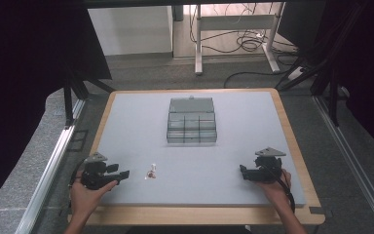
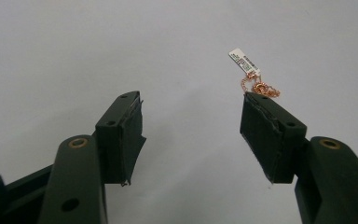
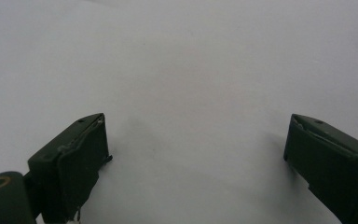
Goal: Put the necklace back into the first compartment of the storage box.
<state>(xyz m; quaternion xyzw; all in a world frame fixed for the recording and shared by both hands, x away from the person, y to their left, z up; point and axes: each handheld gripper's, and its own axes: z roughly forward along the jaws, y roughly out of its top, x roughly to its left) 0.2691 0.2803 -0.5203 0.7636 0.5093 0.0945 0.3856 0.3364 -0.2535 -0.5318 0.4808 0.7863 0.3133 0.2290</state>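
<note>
Rose-gold chain jewellery with a small white paper tag (image 1: 151, 172) lies loose on the grey bench (image 1: 233, 156), near its front edge and left of centre. It rests just to the right of the left gripper (image 1: 122, 174); in the left gripper view, the chain and tag (image 2: 256, 81) sit just beyond the tip of the right-hand jaw, not between the jaws. The left gripper is released, its black jaws spread wide with only bare bench between them.

Farther back, at the middle of the bench, stands a clear smoke-grey plastic organiser box with small compartments (image 1: 192, 127); its lid is up and leans away at the far side. Whether anything lies in the compartments is too small to tell.

The right gripper (image 1: 243, 171) rests near the front right of the bench, well apart from the jewellery. It too is released, its jaws wide apart over bare grey surface in the right gripper view.

Judging from this layout, the work has barely begun: the box is already opened, but the jewellery is not yet grasped, and picking it up and placing it in a compartment remain.
</note>
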